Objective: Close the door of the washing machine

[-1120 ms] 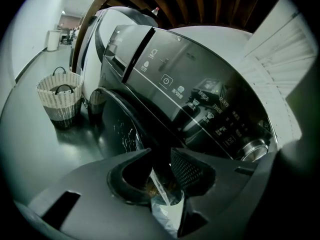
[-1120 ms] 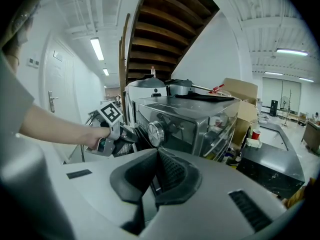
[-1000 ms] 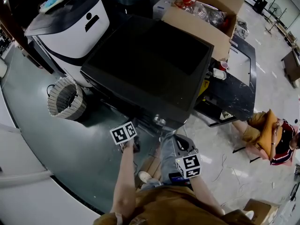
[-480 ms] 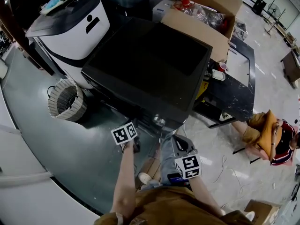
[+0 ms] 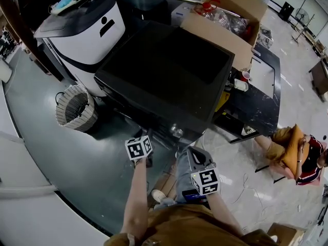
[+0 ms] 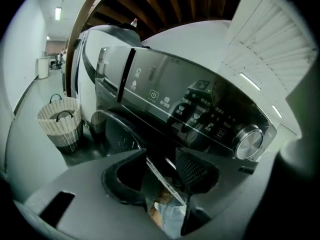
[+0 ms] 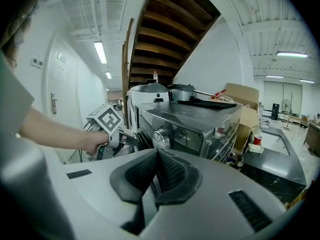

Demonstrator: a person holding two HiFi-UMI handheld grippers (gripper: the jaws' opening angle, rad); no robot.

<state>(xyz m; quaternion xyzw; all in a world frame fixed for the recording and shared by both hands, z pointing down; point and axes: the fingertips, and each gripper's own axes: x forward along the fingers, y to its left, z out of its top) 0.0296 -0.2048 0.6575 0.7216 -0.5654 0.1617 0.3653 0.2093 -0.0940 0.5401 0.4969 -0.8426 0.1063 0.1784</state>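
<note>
— Door [image 6: 117,131] of the washing machine [image 5: 169,76], where is it?
— On the dark machine's near front, under the control panel [image 6: 200,111] and its dial [image 6: 248,141]. Its curved glass shows just left of the left tongs [image 6: 162,169]. I can't tell whether it is latched.
— And those tongs?
— Opening. A thin bright edge, seemingly the door's rim, runs between the pads, and neither pad presses on it.
— The right tongs [image 7: 156,171]?
— Pads together, nothing between them. They hang near the machine's near right corner, apart from it, pointing along its front past the dial.
— What else is around?
— A woven basket [image 5: 76,107] stands on the floor left of the machine, with a white appliance [image 5: 84,27] beyond it on the far left. An open cardboard box [image 5: 212,32] sits at the far right. A black table [image 5: 259,104] on the right carries a red cup [image 5: 245,75], and a person [image 5: 297,152] sits on the floor just past the table's near end
</note>
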